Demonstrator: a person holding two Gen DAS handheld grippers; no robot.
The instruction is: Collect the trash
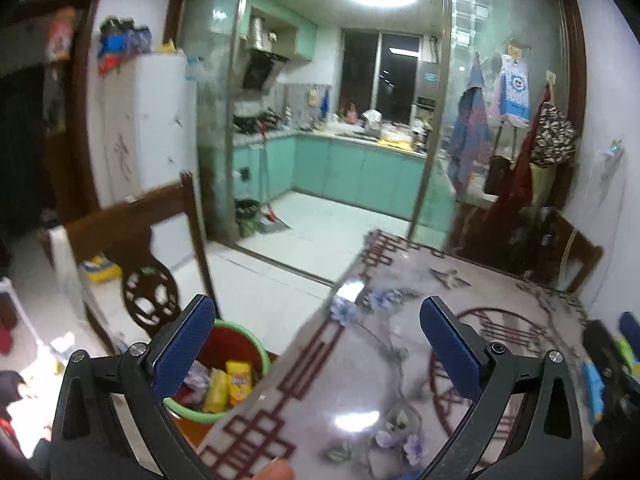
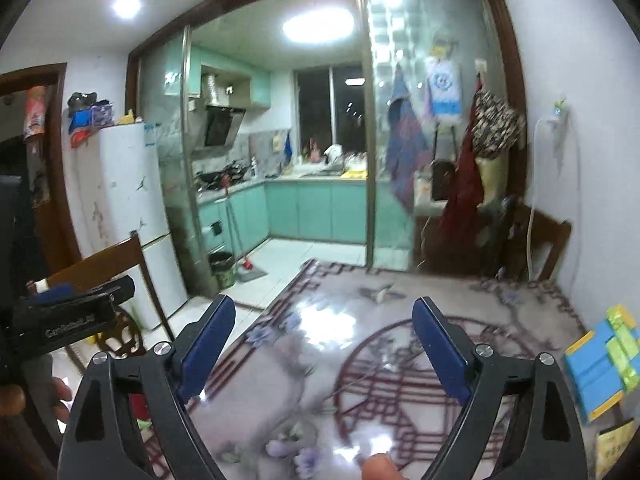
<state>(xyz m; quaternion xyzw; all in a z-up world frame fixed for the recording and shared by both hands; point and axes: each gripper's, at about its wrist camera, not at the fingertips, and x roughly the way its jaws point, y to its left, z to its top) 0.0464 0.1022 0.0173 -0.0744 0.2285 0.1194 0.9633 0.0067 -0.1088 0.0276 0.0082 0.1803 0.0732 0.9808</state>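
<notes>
My left gripper (image 1: pixel 318 344) is open and empty, held over the left edge of the patterned table (image 1: pixel 360 380). Below its left finger a green-rimmed red bin (image 1: pixel 240 344) stands on a chair seat beside the table, holding yellow snack wrappers (image 1: pixel 239 382) and other trash. My right gripper (image 2: pixel 324 344) is open and empty above the glossy table top (image 2: pixel 320 360). The left gripper body (image 2: pixel 68 316) shows at the left of the right wrist view. A blue and yellow-green packet (image 2: pixel 604 364) lies at the table's right edge.
A wooden chair (image 1: pixel 132 240) stands left of the table, with a white fridge (image 1: pixel 148 120) behind it. Another chair (image 2: pixel 540 240) and hanging clothes (image 2: pixel 472 168) are at the far side. The open kitchen doorway (image 1: pixel 328 140) lies ahead. A yellow box (image 2: pixel 616 448) sits at the near right.
</notes>
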